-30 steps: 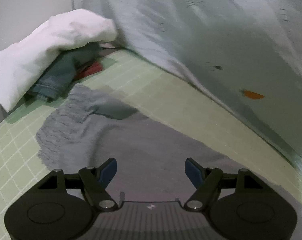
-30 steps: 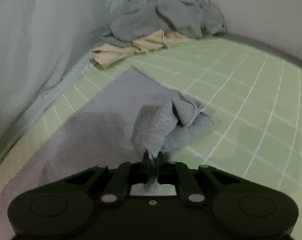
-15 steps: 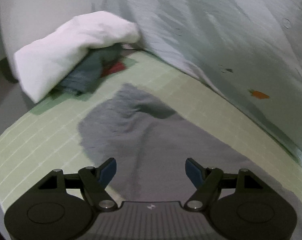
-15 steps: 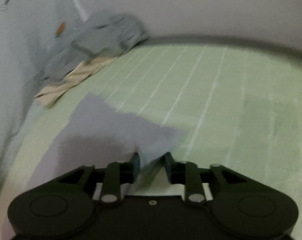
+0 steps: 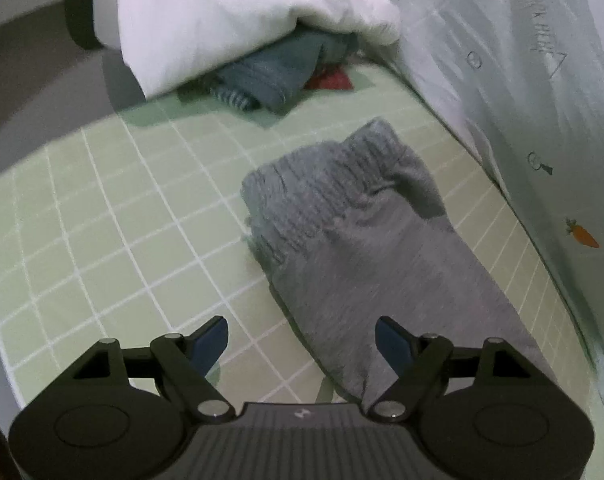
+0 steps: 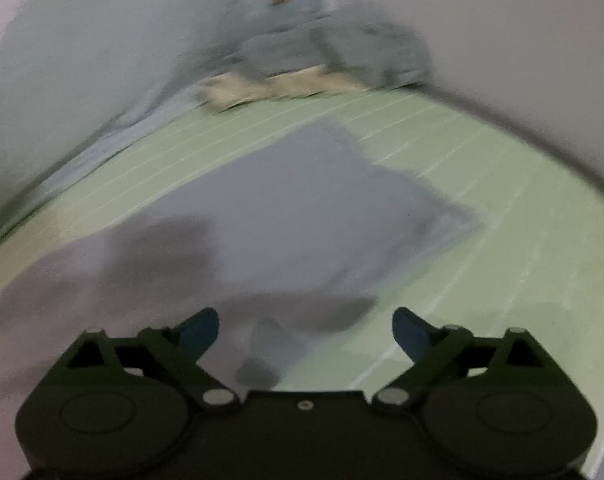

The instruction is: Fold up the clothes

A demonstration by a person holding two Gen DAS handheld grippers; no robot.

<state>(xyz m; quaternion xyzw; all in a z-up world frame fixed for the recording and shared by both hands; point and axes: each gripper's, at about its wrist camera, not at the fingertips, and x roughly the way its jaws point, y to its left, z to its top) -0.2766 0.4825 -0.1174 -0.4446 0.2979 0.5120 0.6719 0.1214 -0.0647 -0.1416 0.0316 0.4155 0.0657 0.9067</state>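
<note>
Grey garment [image 5: 381,248] lies spread on the green gridded mat [image 5: 102,216], running alongside the pale printed sheet [image 5: 521,120] that rises along the mat's far edge; its ribbed, gathered end [image 5: 341,184] points toward the corner where a white cloth [image 5: 230,20] covers a dark teal item [image 5: 270,76]. Right gripper [image 6: 305,332]: its jaws have just been opening and now stand wide, nothing pressed between them; the flat grey panel [image 6: 325,200] lies on the mat ahead, so the hem looks freshly released and laid out (view is motion-blurred, detail poor). A loose pile of grey and cream clothes [image 6: 321,72] sits at the mat's far corner in that view. Left gripper [image 5: 302,340]: jaws wide and empty, hovering over the garment's near edge where cloth meets mat. Judgement: step in hand is the flattening and squaring before the first fold. Next move probably calls for each gripper to pinch a corner or edge low at the mat surface, then carry it over; the bunched ribbed end needs smoothing first or the fold will sit uneven.
</note>
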